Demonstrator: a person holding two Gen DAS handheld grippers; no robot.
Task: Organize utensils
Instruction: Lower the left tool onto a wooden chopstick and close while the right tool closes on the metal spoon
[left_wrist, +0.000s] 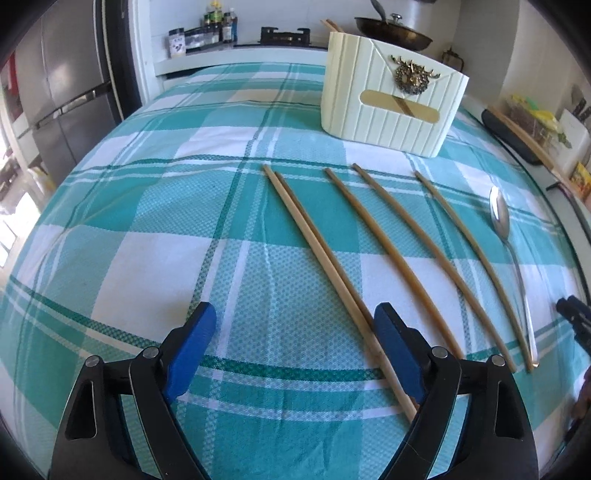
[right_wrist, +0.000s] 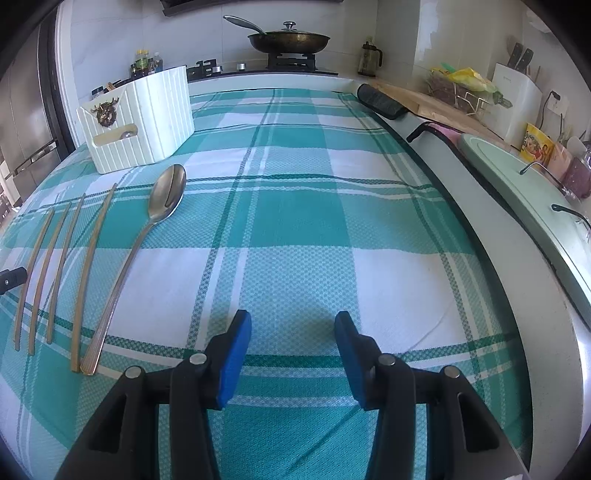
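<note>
Several wooden chopsticks (left_wrist: 373, 236) lie in a row on the teal checked cloth (left_wrist: 147, 206), with a metal spoon (left_wrist: 499, 218) to their right. A cream utensil holder (left_wrist: 391, 92) stands behind them with chopsticks in it. My left gripper (left_wrist: 295, 325) is open and empty, low over the cloth; its right finger sits beside the leftmost pair of chopsticks (left_wrist: 314, 243). In the right wrist view the spoon (right_wrist: 166, 195), the chopsticks (right_wrist: 90, 251) and the holder (right_wrist: 140, 118) are at the left. My right gripper (right_wrist: 293, 328) is open and empty over bare cloth.
A stove with a lidded pan (right_wrist: 288, 38) stands behind the table. A counter at the right carries a cutting board (right_wrist: 436, 99), a knife block (right_wrist: 517, 96) and a green tray (right_wrist: 517, 173). A fridge (left_wrist: 62, 92) is at the left. The table edge (right_wrist: 461, 206) runs along the right.
</note>
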